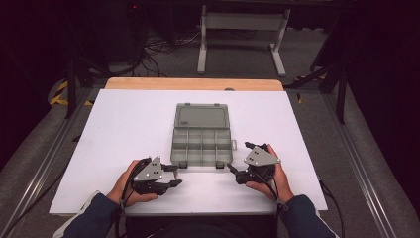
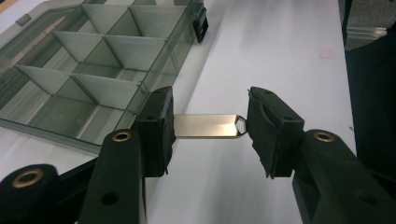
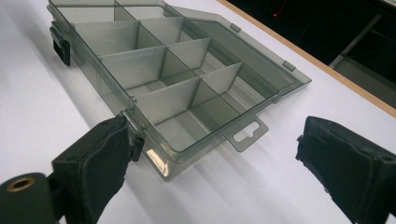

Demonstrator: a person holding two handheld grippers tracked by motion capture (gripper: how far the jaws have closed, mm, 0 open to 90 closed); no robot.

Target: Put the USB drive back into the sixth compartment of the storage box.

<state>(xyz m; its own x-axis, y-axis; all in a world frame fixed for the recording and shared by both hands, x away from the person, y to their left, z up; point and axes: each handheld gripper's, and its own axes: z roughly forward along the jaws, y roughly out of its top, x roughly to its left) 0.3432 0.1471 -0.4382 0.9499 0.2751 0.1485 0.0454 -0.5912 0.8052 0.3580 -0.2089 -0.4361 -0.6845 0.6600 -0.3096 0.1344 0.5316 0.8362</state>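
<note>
My left tool (image 2: 210,128) clamped endwise on metal clip (image 2: 208,126), 5 o'clock off organizer box (image 2: 88,79). Clip stiff, light, slick: grip flat faces instead. Right tool (image 3: 210,154) spread apart.

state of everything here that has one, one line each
organizer box: open, compartments empty
box lid: folded back flat on the table
metal strip: spans the left gripper's jaws, end to end
left gripper: shut on the metal strip
right gripper: open, one jaw at the box's front latch
</note>
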